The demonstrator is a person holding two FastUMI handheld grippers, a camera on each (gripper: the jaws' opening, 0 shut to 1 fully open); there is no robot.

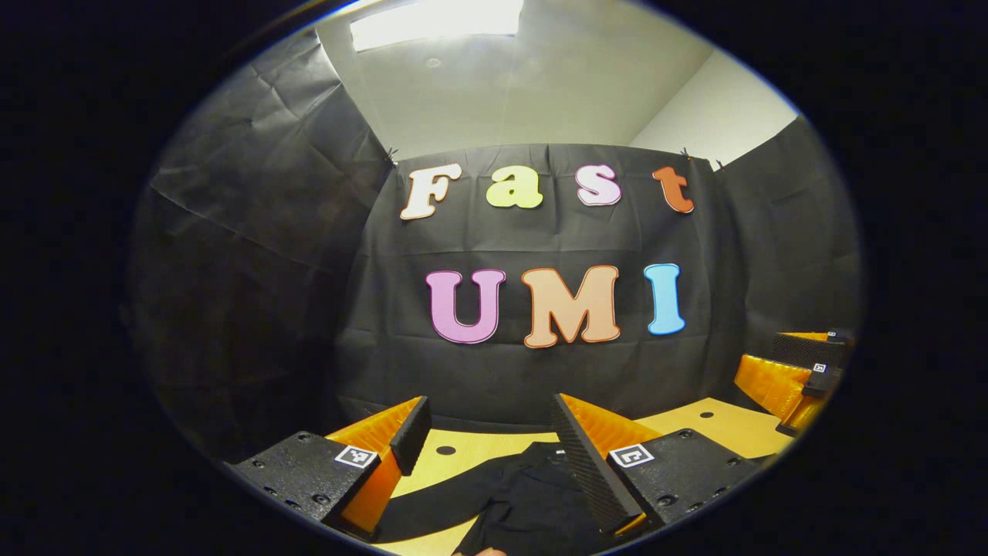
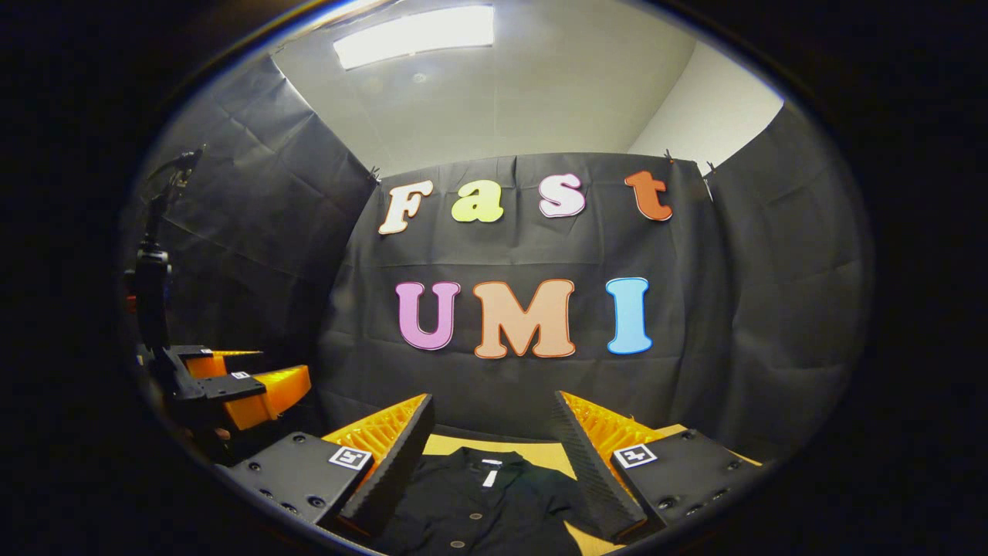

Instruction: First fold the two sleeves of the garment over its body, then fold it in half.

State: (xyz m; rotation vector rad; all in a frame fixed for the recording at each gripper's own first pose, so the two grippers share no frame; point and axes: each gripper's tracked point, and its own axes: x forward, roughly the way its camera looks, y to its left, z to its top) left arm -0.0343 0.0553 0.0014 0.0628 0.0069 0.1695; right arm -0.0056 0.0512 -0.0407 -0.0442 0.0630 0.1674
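Pale wooden worktop (image 1: 718,428) under black cloth walls, white ceiling with a lit panel (image 2: 417,35) overhead. In the left gripper view: left tongs (image 1: 486,448) held apart above a black shirt (image 1: 532,502) lying flat on the worktop, one sleeve (image 1: 440,502) stretched toward the left; bare wood beyond it; right tongs (image 1: 803,378) hanging at the far right edge. In the right gripper view: right tongs (image 2: 494,452) spread apart over the shirt's collar (image 2: 490,463) and buttoned front, nothing between them.
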